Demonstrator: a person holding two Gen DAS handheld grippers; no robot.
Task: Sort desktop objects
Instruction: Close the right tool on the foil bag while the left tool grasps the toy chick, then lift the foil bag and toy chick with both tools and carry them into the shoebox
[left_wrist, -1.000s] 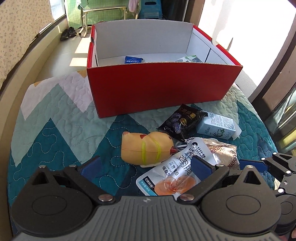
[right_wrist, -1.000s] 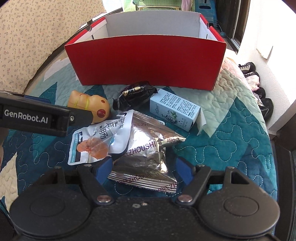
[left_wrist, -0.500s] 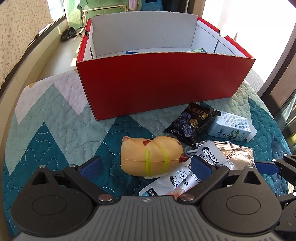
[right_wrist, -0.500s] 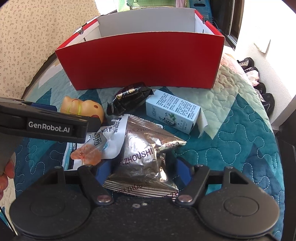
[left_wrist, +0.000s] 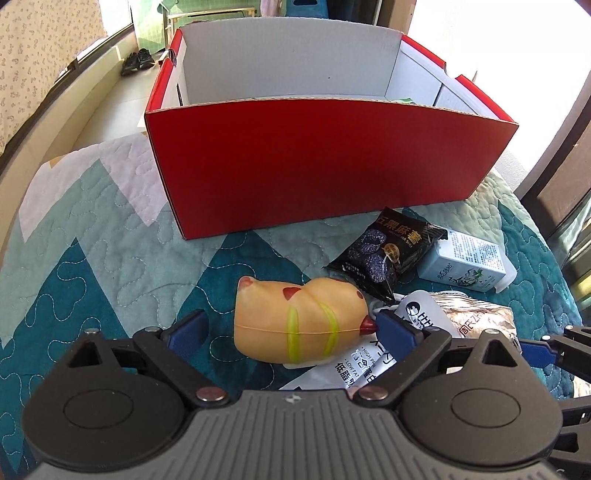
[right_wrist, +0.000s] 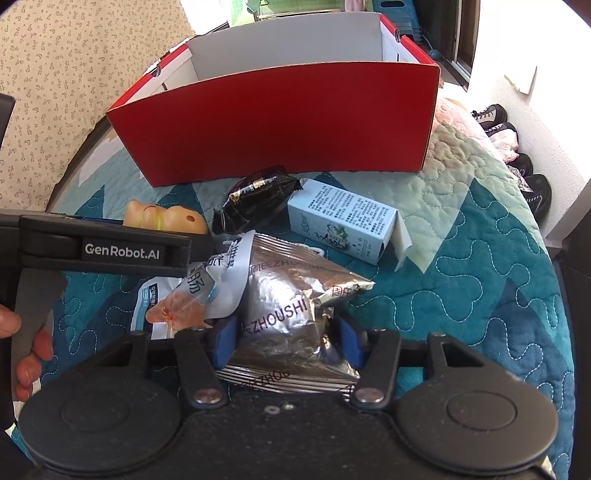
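A yellow squishy toy (left_wrist: 301, 323) lies on the quilt between the open blue fingers of my left gripper (left_wrist: 288, 330); the right finger touches its red beak. My right gripper (right_wrist: 286, 338) straddles a silver foil snack bag (right_wrist: 291, 314), its blue pads close against the bag's sides. A white pouch (right_wrist: 207, 284) lies partly under the left gripper. A black snack packet (left_wrist: 388, 253) and a pale blue carton (left_wrist: 463, 262) lie in front of the red box (left_wrist: 325, 170).
The red box is open at the top with white inner walls (right_wrist: 291, 40). The quilted teal cloth (left_wrist: 92, 258) covers the table. Shoes (right_wrist: 517, 155) lie on the floor to the right. The left gripper's body (right_wrist: 103, 251) crosses the right wrist view.
My left gripper has moved forward so the yellow toy now lies between its fingers. My right gripper has advanced around the silver bag and narrowed on it.
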